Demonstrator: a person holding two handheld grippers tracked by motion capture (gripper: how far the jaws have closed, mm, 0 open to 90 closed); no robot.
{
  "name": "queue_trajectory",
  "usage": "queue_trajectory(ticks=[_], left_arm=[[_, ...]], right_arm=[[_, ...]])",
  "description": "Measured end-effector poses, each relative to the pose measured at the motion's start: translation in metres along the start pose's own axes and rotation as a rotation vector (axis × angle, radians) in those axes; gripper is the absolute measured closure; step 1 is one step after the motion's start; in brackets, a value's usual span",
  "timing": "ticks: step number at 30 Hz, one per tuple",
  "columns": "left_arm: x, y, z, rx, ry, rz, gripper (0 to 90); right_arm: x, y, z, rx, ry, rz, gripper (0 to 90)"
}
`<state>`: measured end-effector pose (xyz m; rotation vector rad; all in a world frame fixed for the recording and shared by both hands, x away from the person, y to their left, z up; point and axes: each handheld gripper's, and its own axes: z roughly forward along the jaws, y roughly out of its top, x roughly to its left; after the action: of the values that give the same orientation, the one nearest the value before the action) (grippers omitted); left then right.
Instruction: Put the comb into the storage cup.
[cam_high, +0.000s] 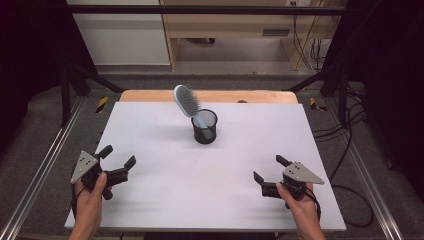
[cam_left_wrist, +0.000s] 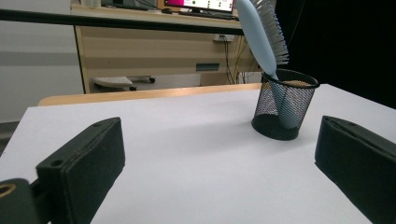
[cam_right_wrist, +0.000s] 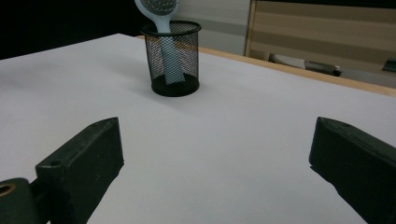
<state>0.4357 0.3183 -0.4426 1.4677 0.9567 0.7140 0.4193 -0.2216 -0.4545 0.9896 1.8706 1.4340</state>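
Note:
A black mesh cup (cam_high: 204, 127) stands upright on the white table top (cam_high: 160, 150), a little behind its middle. A pale blue hairbrush (cam_high: 187, 101) rests handle-down in the cup and leans to the back left. In the left gripper view the cup (cam_left_wrist: 284, 105) and the brush (cam_left_wrist: 262, 35) sit ahead to the right. In the right gripper view the cup (cam_right_wrist: 172, 58) and the brush (cam_right_wrist: 159, 11) sit ahead to the left. My left gripper (cam_high: 118, 155) is open at the front left, nothing between its jaws. My right gripper (cam_high: 270, 168) is open at the front right, likewise holding nothing.
The white top lies on a wooden table whose edge (cam_high: 150, 95) shows at the back. Metal rails (cam_high: 40, 170) run along both sides. Cables (cam_high: 345, 150) trail on the floor to the right. A wooden desk (cam_high: 235, 30) stands behind.

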Motion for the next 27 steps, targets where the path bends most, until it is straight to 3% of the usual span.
queue_trajectory(ticks=[6, 14, 20, 23, 27], left_arm=[[-0.003, -0.002, -0.003, -0.015, -0.008, 0.034, 1.9], [-0.007, -0.007, -0.004, -0.002, -0.046, 0.028, 2.0], [-0.011, -0.008, -0.007, 0.010, -0.060, 0.056, 1.9], [-0.014, -0.007, -0.011, -0.005, -0.069, 0.060, 1.9], [-0.015, -0.009, -0.017, -0.017, -0.082, 0.094, 1.9]], right_arm=[[-0.002, 0.001, -0.003, -0.012, -0.002, -0.002, 3.0], [-0.009, -0.002, -0.011, -0.026, -0.015, -0.013, 2.8], [-0.015, -0.007, -0.016, -0.034, -0.033, 0.001, 3.1], [-0.018, -0.009, -0.017, -0.046, -0.033, 0.010, 3.4], [-0.019, -0.012, -0.018, -0.049, -0.023, 0.012, 3.5]])
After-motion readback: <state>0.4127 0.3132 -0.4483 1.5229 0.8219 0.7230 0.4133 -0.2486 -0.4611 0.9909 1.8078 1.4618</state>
